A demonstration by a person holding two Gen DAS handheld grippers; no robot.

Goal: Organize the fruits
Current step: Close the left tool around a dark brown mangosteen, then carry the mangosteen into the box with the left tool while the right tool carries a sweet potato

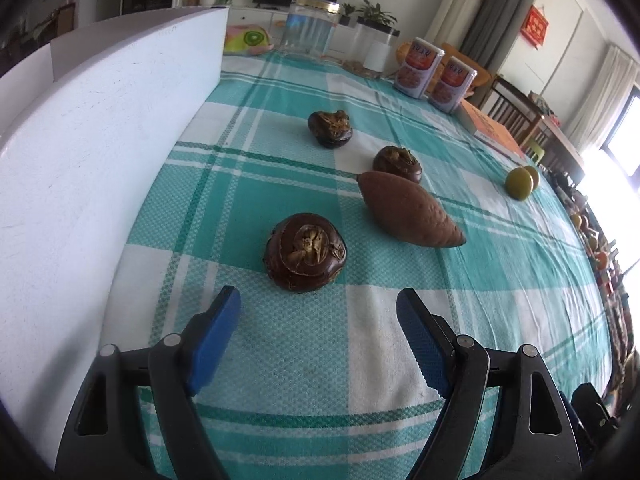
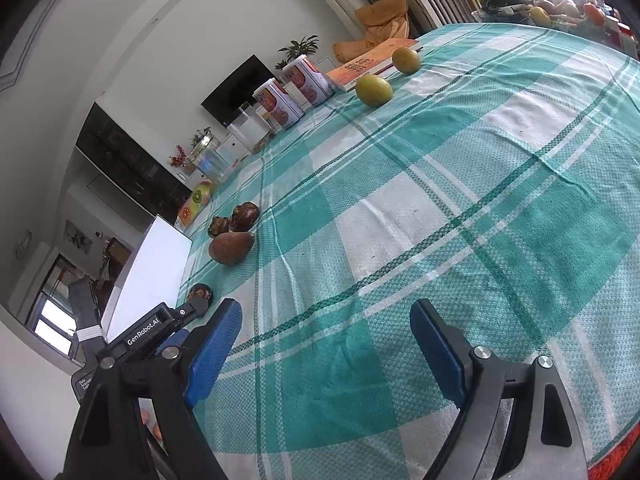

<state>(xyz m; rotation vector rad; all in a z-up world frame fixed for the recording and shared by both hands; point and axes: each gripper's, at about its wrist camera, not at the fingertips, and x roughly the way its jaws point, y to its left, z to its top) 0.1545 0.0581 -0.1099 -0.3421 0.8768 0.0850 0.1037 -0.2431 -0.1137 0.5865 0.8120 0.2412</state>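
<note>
The left gripper (image 1: 320,304) hangs just above the teal-and-white checked tablecloth (image 1: 304,360), its blue pads spread wide with nothing between them. Just ahead of its fingertips lies the nearest water chestnut (image 1: 305,252), dark brown and glossy, not touching either pad. To the left a white board (image 1: 100,140) stands upright along the cloth's edge, close beside that fruit and walling off that side.

Beyond the nearest chestnut lies one brown sweet potato (image 1: 408,210), pointed at both ends and set at a slant. A second water chestnut (image 1: 398,164) sits right behind it, touching or nearly so, and a third (image 1: 330,129) lies farther back, apart from the rest. That makes three chestnuts and one sweet potato.

Well to the right are two green round fruits (image 1: 520,183), one partly hiding the other in the left wrist view.

The right gripper (image 2: 326,312) is also spread and empty over bare cloth, with the two green fruits (image 2: 373,90) far ahead of it and the left gripper's body at its left side.

At the table's far end stand two orange-labelled canisters (image 1: 416,68), an orange book (image 1: 492,130), a clear container (image 1: 310,28) and a fruit-print cushion (image 1: 248,40).
</note>
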